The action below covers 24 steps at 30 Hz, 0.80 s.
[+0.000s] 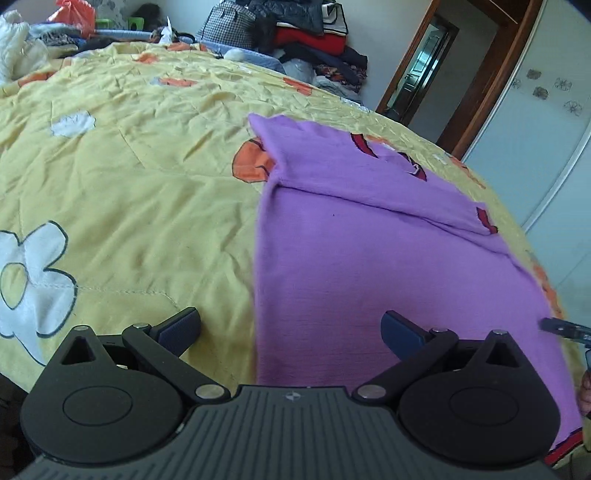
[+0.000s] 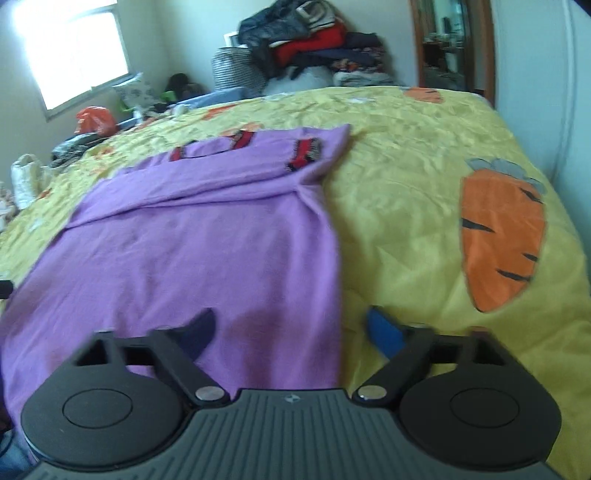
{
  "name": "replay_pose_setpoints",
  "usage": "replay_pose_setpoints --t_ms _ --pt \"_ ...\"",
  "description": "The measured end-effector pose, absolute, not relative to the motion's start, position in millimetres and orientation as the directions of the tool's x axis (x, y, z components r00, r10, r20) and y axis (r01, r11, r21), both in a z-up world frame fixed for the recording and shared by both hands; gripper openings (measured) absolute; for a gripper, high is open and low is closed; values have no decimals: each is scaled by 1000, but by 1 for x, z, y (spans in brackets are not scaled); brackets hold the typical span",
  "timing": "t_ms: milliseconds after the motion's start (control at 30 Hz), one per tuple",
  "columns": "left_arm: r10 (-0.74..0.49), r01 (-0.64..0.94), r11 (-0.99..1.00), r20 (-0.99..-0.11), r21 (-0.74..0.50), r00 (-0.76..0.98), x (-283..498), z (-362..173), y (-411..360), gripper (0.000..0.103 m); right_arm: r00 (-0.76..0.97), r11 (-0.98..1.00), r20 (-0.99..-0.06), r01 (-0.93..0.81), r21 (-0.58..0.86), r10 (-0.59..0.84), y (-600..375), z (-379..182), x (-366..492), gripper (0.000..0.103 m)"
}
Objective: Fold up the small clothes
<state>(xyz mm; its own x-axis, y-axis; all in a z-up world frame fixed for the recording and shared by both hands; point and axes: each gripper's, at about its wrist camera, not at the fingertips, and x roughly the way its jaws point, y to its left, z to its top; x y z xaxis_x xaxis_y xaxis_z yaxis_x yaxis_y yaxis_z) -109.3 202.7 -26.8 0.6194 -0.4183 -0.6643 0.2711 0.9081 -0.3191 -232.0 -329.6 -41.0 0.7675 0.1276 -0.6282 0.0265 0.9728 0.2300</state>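
Observation:
A purple sweater (image 1: 369, 266) (image 2: 192, 251) lies flat on the yellow quilt (image 1: 129, 184) (image 2: 406, 184), with its sleeves folded across the chest and their red cuffs (image 2: 306, 155) showing near the collar. My left gripper (image 1: 290, 326) hovers open over the sweater's left hem edge, one finger above the quilt and one above the cloth. My right gripper (image 2: 291, 326) straddles the right hem edge the same way, open, with nothing pinched between its pads. A blurred blue fingertip (image 1: 565, 326) shows at the right rim of the left wrist view.
A pile of dark and red clothes (image 2: 314, 44) and a checked bag (image 1: 232, 24) stand beyond the bed's far edge. An orange plastic bag (image 2: 94, 120) lies at the far left. A doorway (image 1: 424, 74) and a wardrobe door (image 1: 535, 129) are to the right.

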Motion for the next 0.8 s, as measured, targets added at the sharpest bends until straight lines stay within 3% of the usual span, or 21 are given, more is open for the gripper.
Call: replay_pose_setpoints --t_ms 33,233,267,333,400,467,533,567,600,633,700,800 --pt "-422 271 906 -666 -325 615 -110 -27 203 101 766 971 -629 21 237 137 -329 -40 -232 50" --pt "-461 287 887 -667 -361 586 -130 -25 204 94 760 966 -619 -45 256 199 -319 -40 -243 49" --pt "-459 296 889 -671 -351 582 -135 -24 203 89 759 965 -617 -56 256 208 -316 -40 -246 49" --pt "-467 307 884 -670 -352 577 -142 -24 203 71 757 967 -614 -91 238 222 -306 -41 -253 49" --pt "-483 302 876 -674 -377 559 -143 -24 204 35 761 974 -614 -111 198 212 -296 -41 -258 49" --pt "-493 287 870 -673 -401 552 -140 -27 208 31 762 973 -610 -121 197 218 -293 -41 -259 49" --pt "-507 262 860 -669 -439 544 -137 -29 215 16 763 958 -595 -111 265 253 -300 -41 -258 47" --pt "-514 242 853 -668 -462 537 -135 -31 221 7 761 954 -595 -104 280 258 -303 -42 -257 41" --pt "-534 229 838 -658 -495 531 -133 -33 226 6 763 955 -596 -90 283 249 -305 -42 -257 25" --pt "-554 220 821 -642 -527 530 -131 -35 232 5 765 951 -594 -77 300 249 -308 -42 -256 18" --pt "-574 223 803 -615 -553 541 -130 -36 237 4 765 942 -590 -64 329 258 -315 -44 -255 9" --pt "-568 227 806 -607 -547 555 -124 -36 235 1 772 931 -572 -68 359 278 -320 -42 -253 7"
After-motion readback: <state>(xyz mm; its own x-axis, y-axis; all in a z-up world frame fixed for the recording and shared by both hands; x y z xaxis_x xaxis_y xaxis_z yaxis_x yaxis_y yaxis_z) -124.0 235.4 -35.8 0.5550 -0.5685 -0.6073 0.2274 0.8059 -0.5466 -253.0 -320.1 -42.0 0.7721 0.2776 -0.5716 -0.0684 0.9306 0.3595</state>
